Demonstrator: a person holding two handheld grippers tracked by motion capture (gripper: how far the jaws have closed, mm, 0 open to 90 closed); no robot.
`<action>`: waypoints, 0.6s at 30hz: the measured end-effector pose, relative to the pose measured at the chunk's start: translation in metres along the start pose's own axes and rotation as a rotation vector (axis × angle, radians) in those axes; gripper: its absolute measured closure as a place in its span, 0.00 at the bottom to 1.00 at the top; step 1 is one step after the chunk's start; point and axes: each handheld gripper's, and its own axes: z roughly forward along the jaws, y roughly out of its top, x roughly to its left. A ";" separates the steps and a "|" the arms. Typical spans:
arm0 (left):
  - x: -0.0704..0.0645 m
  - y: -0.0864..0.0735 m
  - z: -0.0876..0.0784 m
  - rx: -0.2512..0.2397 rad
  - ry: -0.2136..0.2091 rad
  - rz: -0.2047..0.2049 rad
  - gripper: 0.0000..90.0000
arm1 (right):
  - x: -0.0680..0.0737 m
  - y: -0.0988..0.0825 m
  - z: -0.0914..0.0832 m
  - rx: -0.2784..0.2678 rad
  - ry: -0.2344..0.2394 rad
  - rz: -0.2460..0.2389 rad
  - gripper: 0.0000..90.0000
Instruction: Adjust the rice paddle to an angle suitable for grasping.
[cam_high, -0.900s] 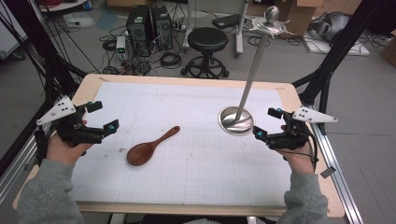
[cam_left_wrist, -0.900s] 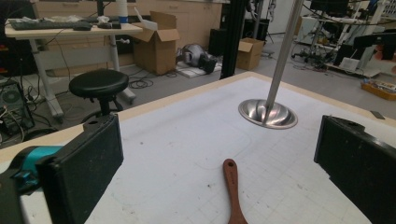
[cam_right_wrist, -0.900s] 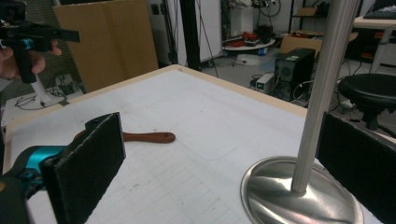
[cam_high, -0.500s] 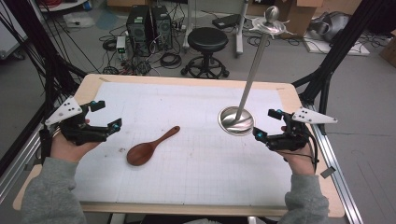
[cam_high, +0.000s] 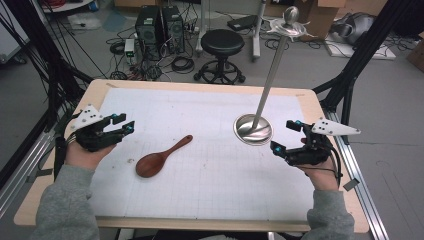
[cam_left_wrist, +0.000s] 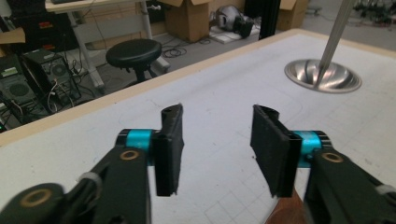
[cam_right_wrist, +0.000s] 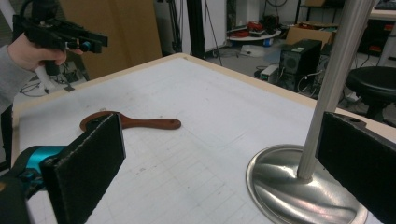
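One dark red-brown wooden spoon (cam_high: 161, 157) lies on the white gridded mat (cam_high: 200, 190), near the left gripper (cam_high: 119, 126), whose jaws stand apart and empty. Stiff and light, it looks easiest to pinch at its slim handle.

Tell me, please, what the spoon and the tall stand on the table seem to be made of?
The wooden spoon looks like reddish-brown wood with a smooth, perhaps lacquered finish: even warm colour, faint sheen. The metal stand appears to be polished metal, probably steel: its round base mirrors the surroundings and its pole shines silvery.
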 end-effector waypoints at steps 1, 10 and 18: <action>-0.002 -0.001 0.003 0.008 0.002 0.015 0.71 | 0.000 0.000 0.000 0.002 0.000 -0.002 0.00; -0.011 -0.009 0.027 0.078 -0.032 0.070 0.98 | 0.006 -0.005 -0.001 0.042 0.002 -0.011 0.00; -0.014 -0.018 0.049 0.128 -0.079 0.048 0.99 | 0.012 -0.007 -0.001 0.076 0.019 -0.034 0.00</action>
